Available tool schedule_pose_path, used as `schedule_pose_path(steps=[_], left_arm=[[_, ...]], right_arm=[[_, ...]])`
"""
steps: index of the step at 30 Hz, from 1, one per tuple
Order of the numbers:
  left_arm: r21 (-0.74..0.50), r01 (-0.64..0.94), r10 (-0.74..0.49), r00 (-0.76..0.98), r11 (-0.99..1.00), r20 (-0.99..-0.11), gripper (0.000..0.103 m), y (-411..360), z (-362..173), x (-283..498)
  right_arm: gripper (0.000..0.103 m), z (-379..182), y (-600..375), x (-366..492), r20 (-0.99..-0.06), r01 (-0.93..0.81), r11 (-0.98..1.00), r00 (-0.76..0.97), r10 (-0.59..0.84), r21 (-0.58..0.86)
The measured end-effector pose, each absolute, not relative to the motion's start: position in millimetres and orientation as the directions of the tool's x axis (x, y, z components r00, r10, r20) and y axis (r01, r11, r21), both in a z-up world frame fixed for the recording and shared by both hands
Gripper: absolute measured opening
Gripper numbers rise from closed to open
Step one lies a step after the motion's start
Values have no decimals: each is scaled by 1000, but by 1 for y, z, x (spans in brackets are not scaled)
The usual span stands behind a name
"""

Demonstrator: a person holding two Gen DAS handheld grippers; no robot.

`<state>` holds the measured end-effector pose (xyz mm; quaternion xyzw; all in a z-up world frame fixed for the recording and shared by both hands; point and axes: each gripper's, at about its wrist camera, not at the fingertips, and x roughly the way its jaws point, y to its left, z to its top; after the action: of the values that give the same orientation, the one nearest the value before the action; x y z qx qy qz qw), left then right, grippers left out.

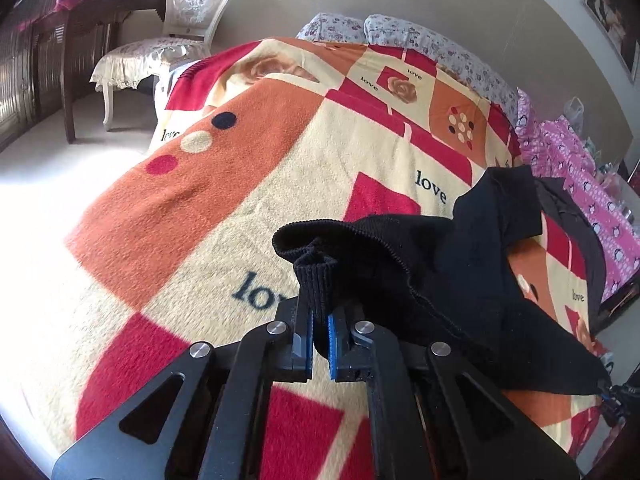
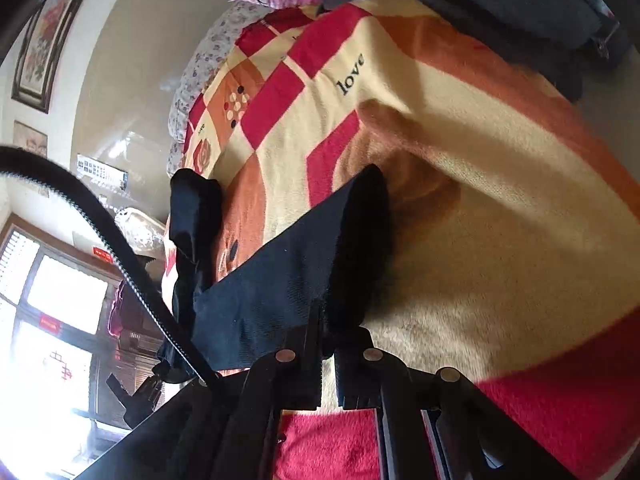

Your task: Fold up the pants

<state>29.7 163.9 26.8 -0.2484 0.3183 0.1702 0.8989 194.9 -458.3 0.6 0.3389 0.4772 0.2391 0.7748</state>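
Note:
The black pants hang in the air above a bed covered by a red, orange and cream "love" blanket. My left gripper is shut on a ribbed black edge of the pants, bunched between its blue pads. The fabric stretches right toward my right gripper, seen small at the right edge. In the right wrist view my right gripper is shut on another edge of the pants, which span left to the other gripper. The pants hang taut between both, above the blanket.
A white ornate chair and a dark wooden desk stand left of the bed. Floral pillows lie at the head. Pink bedding lies at the right. Dark clothes are piled at the bed's far edge. A window glares.

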Motion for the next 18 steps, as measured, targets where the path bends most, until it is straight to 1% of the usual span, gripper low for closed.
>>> schedule_pose_path(steps=[3, 7, 9, 10, 11, 12, 13, 14, 15, 16, 17, 18], left_arm=[[-361, -477, 149, 743, 801, -652, 4, 165, 34, -9], [-388, -505, 147, 734, 771, -664, 4, 172, 32, -55], [-357, -508, 148, 711, 784, -688, 4, 171, 22, -59], [-367, -509, 130, 703, 778, -699, 4, 173, 15, -58], [-388, -512, 106, 696, 766, -710, 5, 177, 7, -58], [-388, -516, 102, 691, 764, -716, 11, 179, 4, -58], [-371, -526, 125, 687, 766, -716, 14, 180, 4, -59], [-357, -537, 151, 688, 764, -710, 22, 182, 6, -61], [-340, -551, 183, 686, 762, -704, 23, 185, 9, -64], [-299, -582, 237, 669, 756, -704, 23, 188, 11, -66], [-267, -607, 279, 654, 749, -703, 23, 194, 13, -68], [-245, -632, 318, 641, 736, -698, 23, 198, 15, -72]], right_arm=[[4, 3, -468, 177, -571, -33, 629, 385, 725, 777], [4, -9, -470, 146, -560, -3, 587, 298, 773, 810], [4, -16, -466, 139, -572, -4, 597, 277, 772, 802], [4, -22, -464, 137, -587, -8, 611, 266, 765, 792], [3, -25, -464, 139, -613, -1, 638, 274, 741, 770], [1, -26, -468, 141, -602, 1, 629, 294, 743, 777], [2, -25, -471, 144, -609, 20, 635, 306, 732, 773], [2, -20, -473, 149, -638, 43, 664, 329, 697, 747], [3, -11, -475, 154, -677, 44, 713, 361, 642, 699], [3, 3, -474, 158, -725, 31, 786, 409, 554, 617], [4, 18, -470, 165, -757, 18, 845, 456, 468, 534], [6, 32, -465, 170, -767, -5, 886, 498, 404, 463]])
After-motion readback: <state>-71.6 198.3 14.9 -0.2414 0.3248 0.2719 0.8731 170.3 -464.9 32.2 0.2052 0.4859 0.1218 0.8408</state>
